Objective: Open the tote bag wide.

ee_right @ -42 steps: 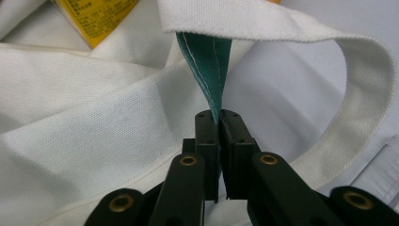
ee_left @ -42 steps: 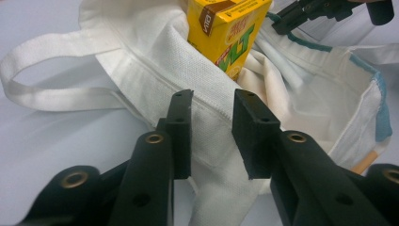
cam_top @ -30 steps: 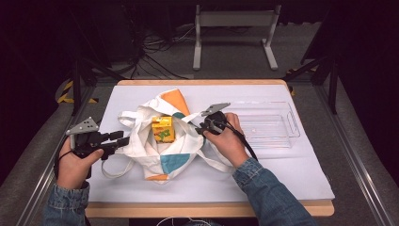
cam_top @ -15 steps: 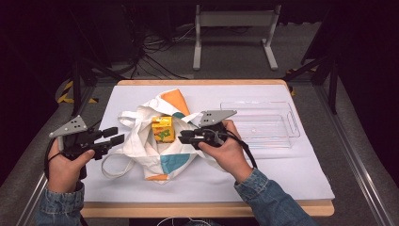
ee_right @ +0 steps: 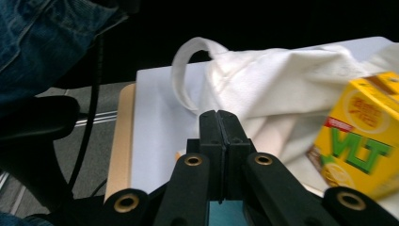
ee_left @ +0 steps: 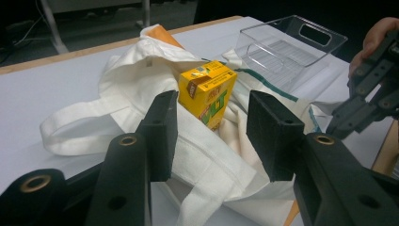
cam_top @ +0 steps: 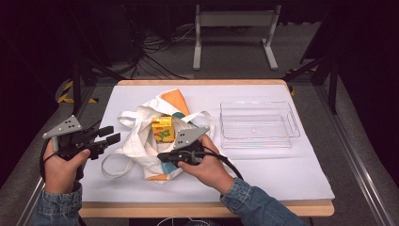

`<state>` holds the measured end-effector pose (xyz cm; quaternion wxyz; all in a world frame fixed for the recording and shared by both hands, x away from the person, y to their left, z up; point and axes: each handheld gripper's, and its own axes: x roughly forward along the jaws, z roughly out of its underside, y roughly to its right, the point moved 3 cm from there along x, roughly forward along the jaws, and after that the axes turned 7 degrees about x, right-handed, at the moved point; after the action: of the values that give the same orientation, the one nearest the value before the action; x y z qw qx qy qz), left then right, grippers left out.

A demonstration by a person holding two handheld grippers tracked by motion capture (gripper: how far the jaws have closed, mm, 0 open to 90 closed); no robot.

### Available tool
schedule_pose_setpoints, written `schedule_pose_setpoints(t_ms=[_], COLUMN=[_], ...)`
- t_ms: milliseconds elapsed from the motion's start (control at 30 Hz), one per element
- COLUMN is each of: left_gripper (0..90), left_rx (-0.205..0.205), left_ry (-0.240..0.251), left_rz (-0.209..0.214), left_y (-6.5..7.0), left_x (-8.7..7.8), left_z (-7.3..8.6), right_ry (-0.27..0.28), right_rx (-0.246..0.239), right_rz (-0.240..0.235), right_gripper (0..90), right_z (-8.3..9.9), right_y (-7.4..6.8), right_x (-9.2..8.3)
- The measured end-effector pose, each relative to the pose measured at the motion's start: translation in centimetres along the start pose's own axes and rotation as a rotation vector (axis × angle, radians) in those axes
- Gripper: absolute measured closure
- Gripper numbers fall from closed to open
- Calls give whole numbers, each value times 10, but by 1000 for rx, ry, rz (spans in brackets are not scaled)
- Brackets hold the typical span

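Sitting on top of the crumpled white tote bag near the table's middle was the yellow juice carton. Right gripper hovered over the bag's near edge, jaws just pressed together on nothing. Left gripper waited at the left edge, spread apart, empty.
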<state>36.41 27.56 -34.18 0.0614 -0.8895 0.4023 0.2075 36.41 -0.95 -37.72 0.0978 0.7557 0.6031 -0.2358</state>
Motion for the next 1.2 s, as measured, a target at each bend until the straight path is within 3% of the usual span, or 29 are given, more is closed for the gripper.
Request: schedule_pose_setpoints(t_ms=[67,167,300,467,633,967,1200], left_gripper=[545,545,542,540,539,537,520], left_rx=[4,0,1,3,-4,-10,-6], left_ry=[1,4,0,2,4,14,7], left_rz=[-3,-4,-6,-7,-6,-9,-8], left_y=[-1,-1,-2,-2,-2,-3,-4], left_x=[0,-1,-2,-1,-2,-4,-4], left_z=[0,0,1,1,1,1,2], right_ry=[-12,-39,-57,-91,-147,-195,-173], right_rx=[-9,-13,32,70,73,109,132], right_rz=[-10,20,58,71,75,63,44], right_gripper=[896,898,899,899,899,899,858], right_z=[2,6,17,28,41,53,46], right_y=[-3,1,15,24,25,31,32], right_x=[7,13,17,22,33,47,39])
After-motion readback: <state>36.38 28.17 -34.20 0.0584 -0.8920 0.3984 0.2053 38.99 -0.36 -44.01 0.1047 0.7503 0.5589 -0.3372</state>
